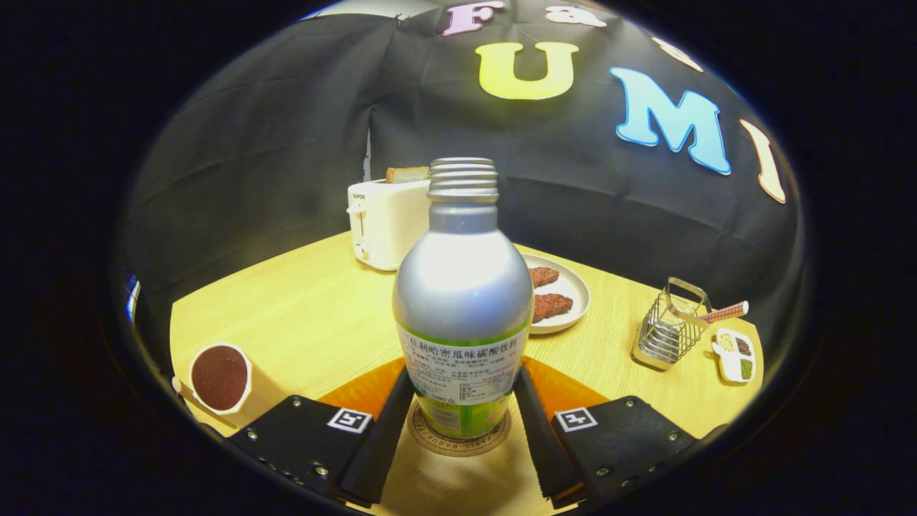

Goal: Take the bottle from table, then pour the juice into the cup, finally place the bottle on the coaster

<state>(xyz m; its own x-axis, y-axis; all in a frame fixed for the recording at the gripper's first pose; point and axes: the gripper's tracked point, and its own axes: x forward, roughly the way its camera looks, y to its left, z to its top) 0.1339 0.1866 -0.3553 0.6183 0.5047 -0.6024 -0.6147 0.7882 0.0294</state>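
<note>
The bottle point(463, 301) stands upright on the round coaster point(458, 438), its threaded neck open with no cap on it, and its base sits well inside the coaster's rim, which shows as a ring around it. The gripper point(462, 408) has one finger on each side of the bottle's lower labelled part; both fingers point(390, 423) lie right against its sides, but whether they press on it or merely touch cannot be told. The coaster lies on the wooden table point(308, 315) with an orange mat point(365, 390) showing behind the fingers on both sides. To the left of the fingers, close to the table's near left edge, stands the cup point(221, 378), filled with dark liquid and well apart from the bottle. Between cup and bottle the tabletop is bare, and that open stretch runs back to the toaster point(387, 222), which stands near the far edge with a slice of bread point(407, 174) sticking out of its top. Just behind the bottle on the right is a plate point(573, 290) with two dark brown pieces on it. Farther right, near the table's right edge, a wire basket point(670, 330) stands with a striped stick point(723, 312) leaning from it, and a small divided dish point(736, 355) of seasonings lies just beside it.
</note>
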